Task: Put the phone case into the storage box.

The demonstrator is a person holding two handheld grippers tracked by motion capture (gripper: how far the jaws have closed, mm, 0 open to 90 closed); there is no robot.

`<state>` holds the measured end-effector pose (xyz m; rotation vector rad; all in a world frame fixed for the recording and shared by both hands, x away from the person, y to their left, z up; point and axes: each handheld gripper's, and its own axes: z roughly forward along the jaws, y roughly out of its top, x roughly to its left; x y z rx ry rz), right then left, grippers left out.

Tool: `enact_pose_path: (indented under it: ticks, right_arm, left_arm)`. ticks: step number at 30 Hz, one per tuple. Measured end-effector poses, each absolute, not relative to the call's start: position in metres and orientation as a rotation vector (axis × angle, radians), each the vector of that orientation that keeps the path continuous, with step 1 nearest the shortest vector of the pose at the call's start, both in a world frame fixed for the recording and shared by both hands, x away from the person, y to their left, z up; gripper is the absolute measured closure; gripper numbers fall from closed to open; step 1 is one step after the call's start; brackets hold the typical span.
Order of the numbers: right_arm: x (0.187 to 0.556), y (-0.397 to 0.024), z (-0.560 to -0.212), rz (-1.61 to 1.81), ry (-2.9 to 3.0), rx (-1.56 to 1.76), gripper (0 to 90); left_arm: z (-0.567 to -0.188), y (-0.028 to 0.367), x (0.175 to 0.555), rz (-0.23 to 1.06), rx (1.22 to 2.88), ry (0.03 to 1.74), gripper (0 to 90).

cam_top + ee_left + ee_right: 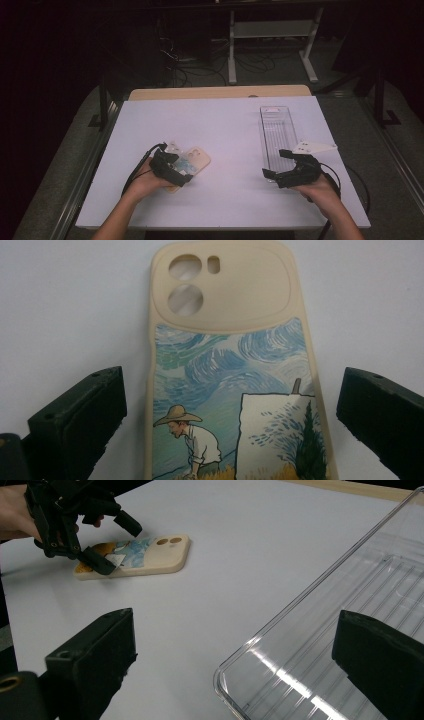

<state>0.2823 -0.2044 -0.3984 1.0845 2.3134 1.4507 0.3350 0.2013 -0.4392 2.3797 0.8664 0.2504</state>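
On the near left of the white table (225,130) lies the phone case (232,365), painted side up; the left gripper (172,167) hovers over it with jaws spread wide, one either side, gripping nothing. To close well, I judge it should drop until both pads meet the long cream edges squarely, then squeeze gently, since the soft shell may flex or slip. At the near right, the right gripper (292,167) waits open and empty by the clear tray (277,130).

Phone case (232,365) bottom cut off by frame edge; tray (345,630) far end cropped
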Motion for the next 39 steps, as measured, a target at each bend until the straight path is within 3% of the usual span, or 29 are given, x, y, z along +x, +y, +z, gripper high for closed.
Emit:
enact_pose_path:
  ticks: [24, 31, 39]
  right_arm:
    - [0.2824, -0.2040, -0.3986, 1.451, 2.315, 1.079, 3.4]
    - [0.2822, -0.2039, -0.3983, 1.451, 2.316, 1.073, 3.5]
    - [0.2822, -0.2042, -0.3983, 1.453, 2.315, 1.065, 3.5]
  left_arm:
    - [-0.4471, 0.2016, 0.3330, 0.270, 2.405, 0.840, 0.0]
    - [-0.4448, 0.2019, 0.3298, 0.260, 2.395, 0.820, 8.3]
    - [-0.4440, 0.2015, 0.3301, 0.254, 2.403, 0.825, 9.3]
